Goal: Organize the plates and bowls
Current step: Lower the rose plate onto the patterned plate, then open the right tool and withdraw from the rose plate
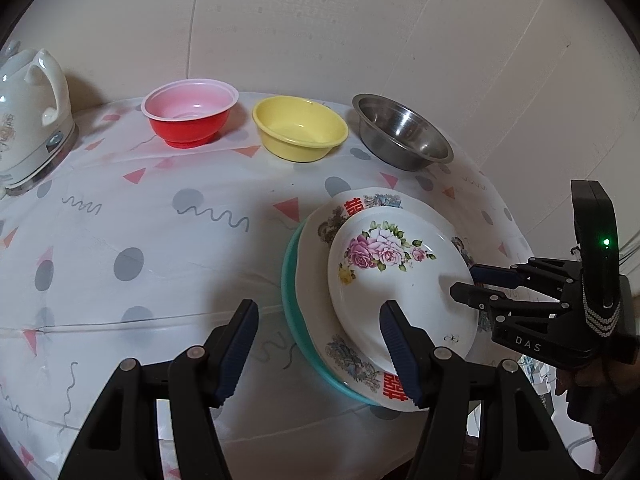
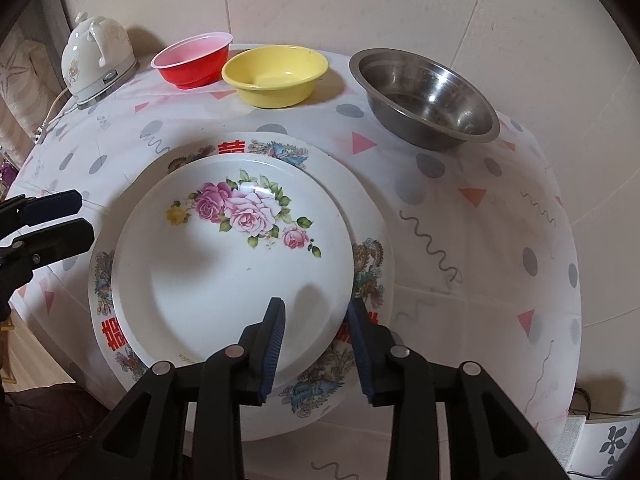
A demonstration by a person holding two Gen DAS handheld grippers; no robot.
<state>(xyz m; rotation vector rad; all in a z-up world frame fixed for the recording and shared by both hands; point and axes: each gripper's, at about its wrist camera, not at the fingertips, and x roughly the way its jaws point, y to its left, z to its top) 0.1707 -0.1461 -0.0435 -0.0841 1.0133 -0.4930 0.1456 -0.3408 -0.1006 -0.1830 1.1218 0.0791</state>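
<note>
Three plates are stacked on the patterned tablecloth: a teal plate (image 1: pixel 290 296) at the bottom, a large white plate with red characters (image 2: pixel 360 216) on it, and a rose-painted plate (image 2: pixel 224 264) on top. My right gripper (image 2: pixel 318 320) straddles the near rim of the rose plate, its pads apart from the rim, so it is open. My left gripper (image 1: pixel 320 354) stands open at the stack's left edge, one finger above the plates and the other above the cloth. A red bowl (image 1: pixel 188 120), a yellow bowl (image 1: pixel 300 128) and a steel bowl (image 1: pixel 404 136) stand in a row at the back.
A white ceramic kettle (image 1: pixel 32 112) stands at the back left, with its cord trailing off the table. The wall runs close behind the bowls. The tablecloth (image 2: pixel 460 208) drops over the table's edge to the right and at the front.
</note>
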